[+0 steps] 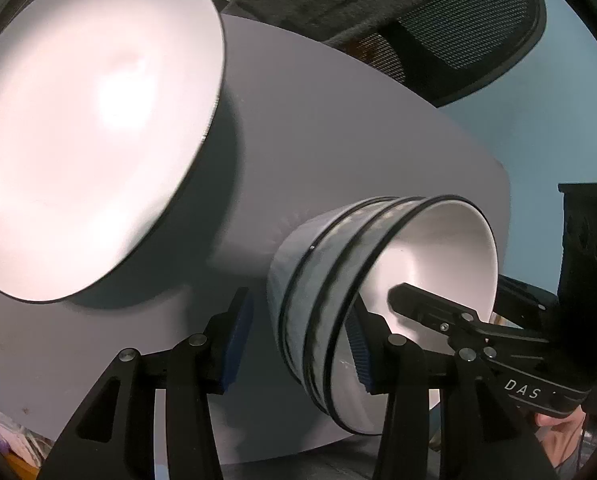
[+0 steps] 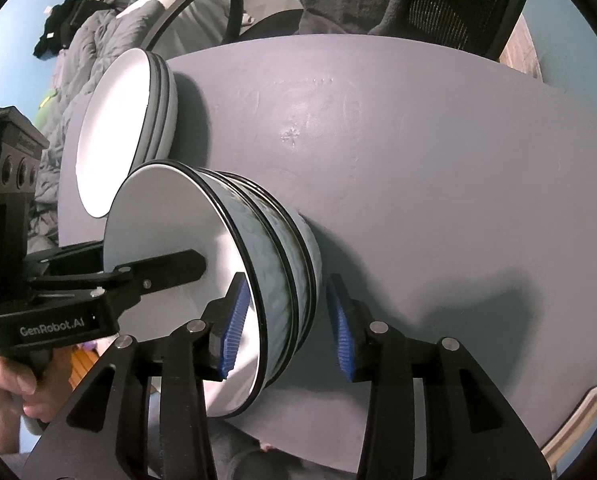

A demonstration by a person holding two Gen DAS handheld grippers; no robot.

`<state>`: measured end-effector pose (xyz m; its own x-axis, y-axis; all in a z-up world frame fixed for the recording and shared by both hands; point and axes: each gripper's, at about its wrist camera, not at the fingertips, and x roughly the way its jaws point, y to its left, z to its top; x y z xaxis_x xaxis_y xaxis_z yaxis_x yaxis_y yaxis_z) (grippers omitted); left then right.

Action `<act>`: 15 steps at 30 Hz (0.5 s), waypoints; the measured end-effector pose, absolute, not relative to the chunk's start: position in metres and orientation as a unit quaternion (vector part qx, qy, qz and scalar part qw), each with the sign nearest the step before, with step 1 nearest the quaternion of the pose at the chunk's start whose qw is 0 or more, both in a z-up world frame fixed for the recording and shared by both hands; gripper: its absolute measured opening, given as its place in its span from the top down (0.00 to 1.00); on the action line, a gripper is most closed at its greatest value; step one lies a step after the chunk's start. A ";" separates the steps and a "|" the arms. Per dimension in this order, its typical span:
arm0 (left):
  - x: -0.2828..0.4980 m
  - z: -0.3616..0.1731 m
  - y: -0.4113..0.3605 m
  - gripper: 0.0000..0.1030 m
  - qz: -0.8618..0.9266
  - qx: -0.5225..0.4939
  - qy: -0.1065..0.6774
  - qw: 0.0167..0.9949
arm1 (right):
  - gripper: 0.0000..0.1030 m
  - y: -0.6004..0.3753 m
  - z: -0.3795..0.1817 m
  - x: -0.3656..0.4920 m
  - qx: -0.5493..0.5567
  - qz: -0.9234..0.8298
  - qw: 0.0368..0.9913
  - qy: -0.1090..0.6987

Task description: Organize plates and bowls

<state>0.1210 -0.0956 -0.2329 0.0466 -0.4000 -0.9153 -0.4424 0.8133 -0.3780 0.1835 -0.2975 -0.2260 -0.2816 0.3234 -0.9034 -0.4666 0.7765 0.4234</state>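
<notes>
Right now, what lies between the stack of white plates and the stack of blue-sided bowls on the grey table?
Nothing: bare grey table separates the plates from the bowls, seen in the left wrist view.

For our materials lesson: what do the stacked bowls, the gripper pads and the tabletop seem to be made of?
Stacked bowls: probably glazed ceramic, with glossy white insides, dark rims and pale blue patterned outsides.
Gripper pads: likely rubber or soft plastic, blue, matte and ribbed.
Tabletop: smooth matte grey, perhaps laminate or painted board; unclear.

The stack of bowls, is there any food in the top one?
Empty. The top bowl of the stack shows only a clean white inside in both views, with just gripper jaws reaching over its rim.
</notes>
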 end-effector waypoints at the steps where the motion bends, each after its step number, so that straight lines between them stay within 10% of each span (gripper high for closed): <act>1: 0.120 -0.232 -0.096 0.56 0.014 -0.305 0.689 0.657 | 0.63 -0.297 -0.225 0.183 -0.051 0.331 0.598 0.728; 15: 0.121 -0.227 -0.099 0.78 0.037 -0.305 0.689 0.656 | 0.70 -0.295 -0.224 0.181 -0.052 0.318 0.601 0.732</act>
<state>0.1212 -0.0992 -0.2275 0.0470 -0.3711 -0.9274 -0.4690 0.8116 -0.3485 0.1812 -0.2947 -0.2242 -0.2734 0.3063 -0.9119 -0.4574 0.7926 0.4033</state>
